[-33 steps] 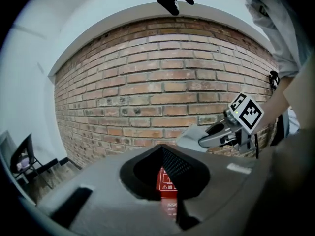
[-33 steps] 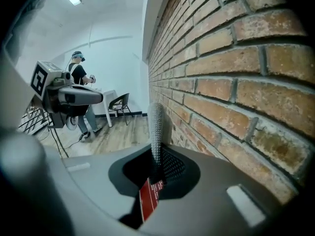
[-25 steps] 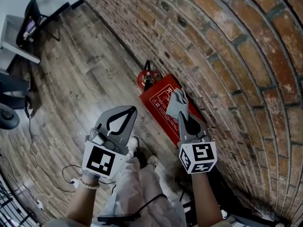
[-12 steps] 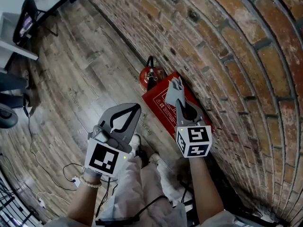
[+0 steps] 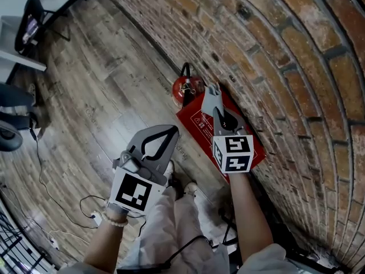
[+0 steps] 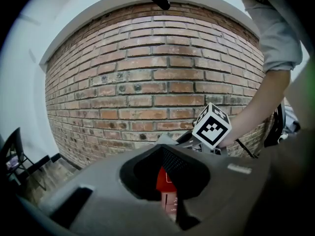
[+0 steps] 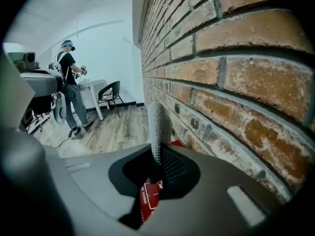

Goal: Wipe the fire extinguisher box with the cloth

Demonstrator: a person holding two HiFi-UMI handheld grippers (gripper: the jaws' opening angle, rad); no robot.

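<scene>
Cloth in hand over the box, wiping barely begun as far as I can judge

My right gripper (image 5: 218,112) is clamped on the grey cloth (image 5: 210,97), which sticks out past the fingertips in a folded wad. It sits over the far end of the red fire extinguisher box (image 5: 197,119). The box lies flat at the edge of the floor (image 5: 114,84), against the foot of the brick wall (image 5: 274,50), with the fire extinguisher (image 5: 185,89) just beside its far end. I cannot tell whether the cloth is touching the lid yet. My left gripper (image 5: 170,131) hangs over the floor, near the box's long outer edge, tips together on nothing. The lid shows no wiped streak, so I reckon nearly all of its face, and the sides, are left to do.
</scene>
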